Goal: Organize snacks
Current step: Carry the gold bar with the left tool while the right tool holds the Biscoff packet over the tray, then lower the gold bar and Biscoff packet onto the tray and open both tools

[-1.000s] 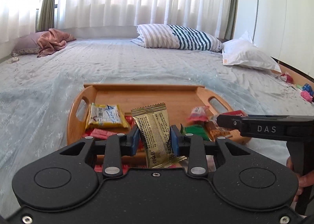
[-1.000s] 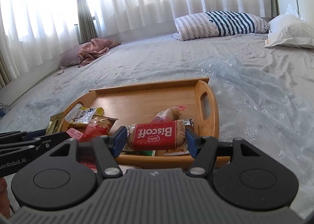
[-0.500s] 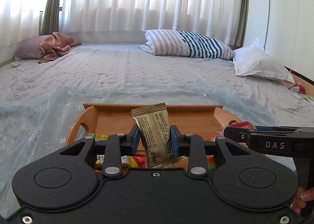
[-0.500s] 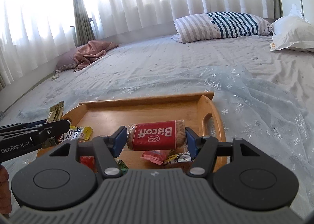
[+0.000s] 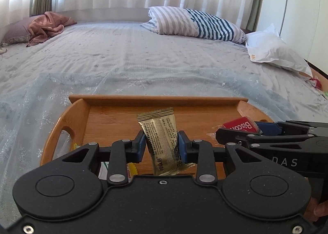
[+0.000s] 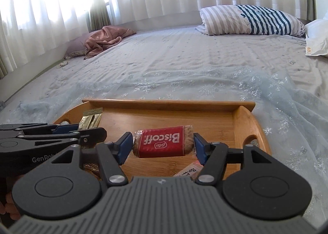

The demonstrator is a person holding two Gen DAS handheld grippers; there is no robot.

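Both grippers have advanced over the rectangular bamboo tray since a second ago; its loose packets now sit mostly hidden under them. Count: two grippers, two held snacks, one tray, two pillows on the bed. Left gripper pinches an upright gold foil sachet, printed with black text, crimped top. Right gripper clamps a red-labelled Biscoff biscuit pack crosswise, above the tray floor.

Striped pillow, white pillow (crumpled), pink cloth on bedspread.
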